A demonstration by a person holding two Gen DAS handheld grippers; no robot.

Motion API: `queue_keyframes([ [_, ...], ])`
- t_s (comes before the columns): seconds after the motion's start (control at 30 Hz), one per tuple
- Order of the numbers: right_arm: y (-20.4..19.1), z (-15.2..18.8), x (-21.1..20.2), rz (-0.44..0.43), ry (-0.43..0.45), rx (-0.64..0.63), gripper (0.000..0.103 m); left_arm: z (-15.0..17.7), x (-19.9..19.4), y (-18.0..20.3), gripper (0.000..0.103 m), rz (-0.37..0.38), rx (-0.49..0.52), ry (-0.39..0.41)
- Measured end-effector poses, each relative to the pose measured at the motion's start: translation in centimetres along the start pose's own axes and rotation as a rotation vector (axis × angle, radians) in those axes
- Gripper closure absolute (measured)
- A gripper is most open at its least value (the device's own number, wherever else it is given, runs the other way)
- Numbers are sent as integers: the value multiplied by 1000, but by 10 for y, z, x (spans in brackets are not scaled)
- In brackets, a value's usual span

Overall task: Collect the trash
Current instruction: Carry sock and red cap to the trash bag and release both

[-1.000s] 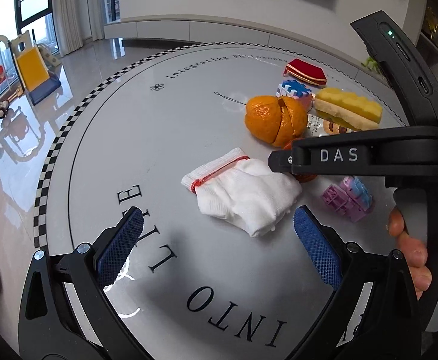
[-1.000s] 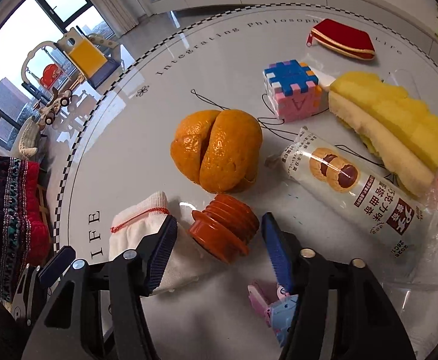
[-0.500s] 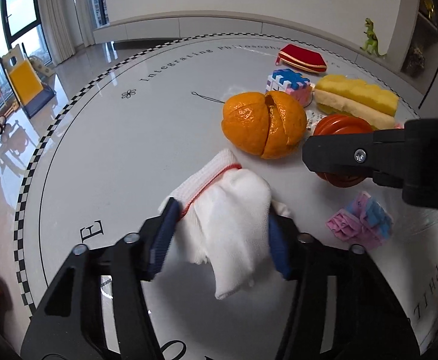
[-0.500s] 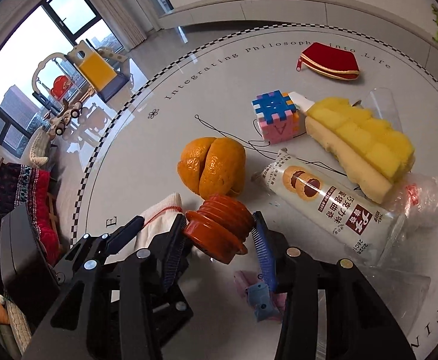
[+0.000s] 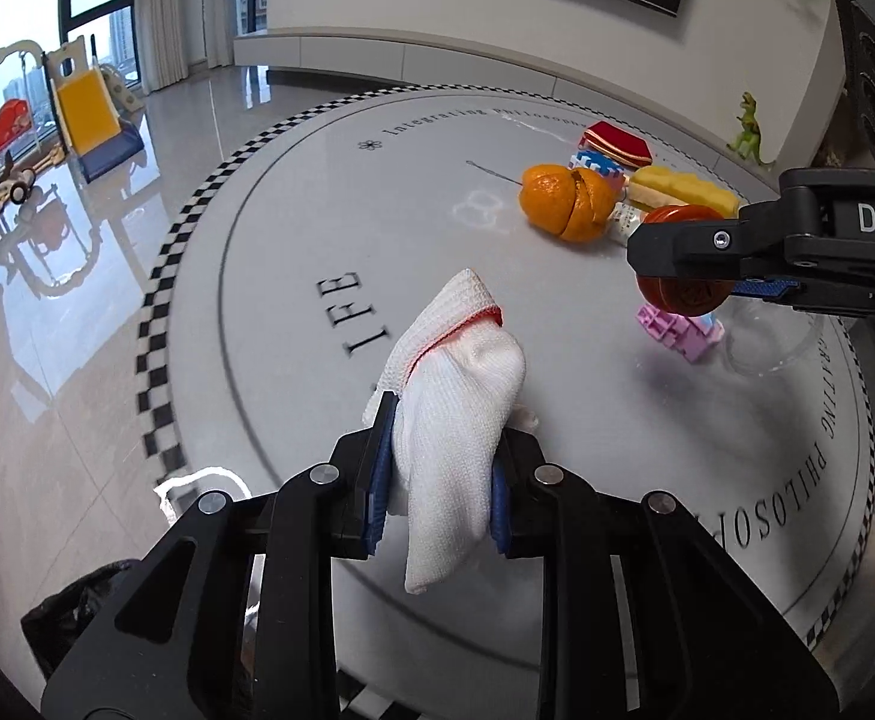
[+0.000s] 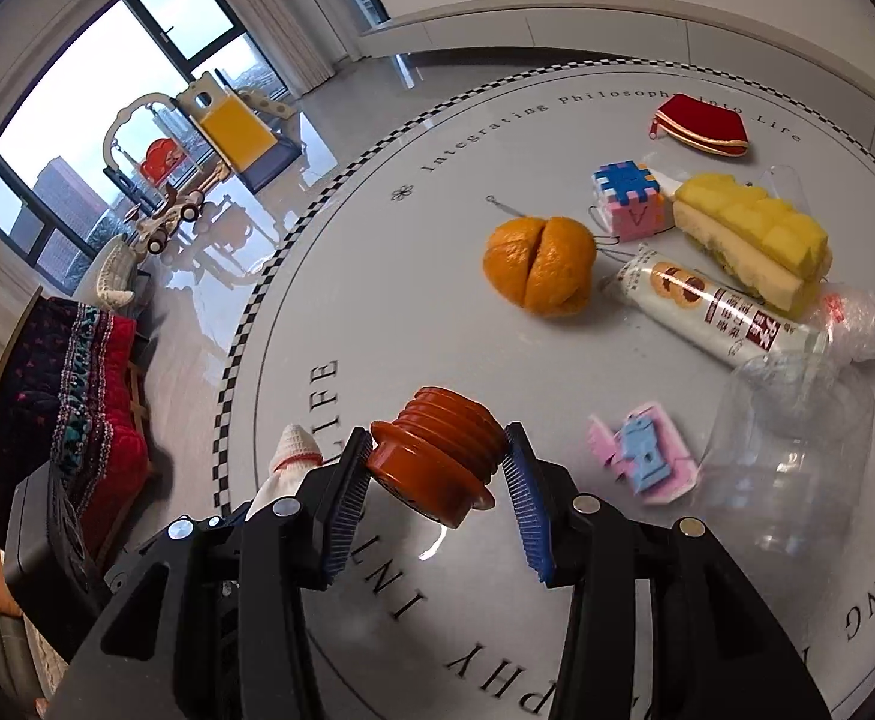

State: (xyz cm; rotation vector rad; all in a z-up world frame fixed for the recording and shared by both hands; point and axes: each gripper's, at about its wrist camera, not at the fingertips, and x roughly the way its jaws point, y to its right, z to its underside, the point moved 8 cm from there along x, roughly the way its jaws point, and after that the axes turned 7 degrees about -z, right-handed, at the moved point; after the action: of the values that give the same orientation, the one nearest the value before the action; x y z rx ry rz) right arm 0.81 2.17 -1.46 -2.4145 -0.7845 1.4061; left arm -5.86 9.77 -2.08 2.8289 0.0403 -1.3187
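Trash is in both grips right now: 1 white sock (image 5: 458, 414) is pinched in the left gripper (image 5: 437, 492), and 1 ribbed brown cap (image 6: 437, 456) is wedged in the right gripper (image 6: 437, 498). Both loads hang clear above the round bench (image 5: 329, 228), over its near edge by the lettering. The left fingers (image 5: 380, 480) are clamped on the sock's bunched middle, so its cuff stands up and its toe droops below the pads; a soft thing held there seems unlikely to slip. The right fingers (image 6: 524, 510) squeeze the cap across its ridged sides, flange tilted toward the camera, which I judge gives the pads something to bite on.

A black bag (image 5: 71, 618) shows past the bench's near-left edge, probably where both items are headed.

Left on the bench I count 1 split orange (image 6: 538, 267), 1 biscuit tube (image 6: 719, 306), 1 yellow sponge cake piece (image 6: 755, 240), 1 foam puzzle cube (image 6: 628, 201), 1 red pouch (image 6: 701, 131), 1 pink-and-blue foam piece (image 6: 644, 459), 1 clear plastic cup (image 6: 791, 450) and 1 crumpled plastic wrap (image 6: 863, 318). They cluster toward the far-right side, so the near-left stays open for the carry.
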Motion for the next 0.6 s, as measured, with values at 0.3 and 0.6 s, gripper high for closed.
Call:
queue_keyframes([
  [0.3, -96, 74, 7, -98, -62, -135, 56, 70, -71, -72, 77, -104, -78, 36],
  [0.6, -216, 183, 37, -219, -209, -375, 56, 174, -118, -167, 77, -261, -259, -13],
])
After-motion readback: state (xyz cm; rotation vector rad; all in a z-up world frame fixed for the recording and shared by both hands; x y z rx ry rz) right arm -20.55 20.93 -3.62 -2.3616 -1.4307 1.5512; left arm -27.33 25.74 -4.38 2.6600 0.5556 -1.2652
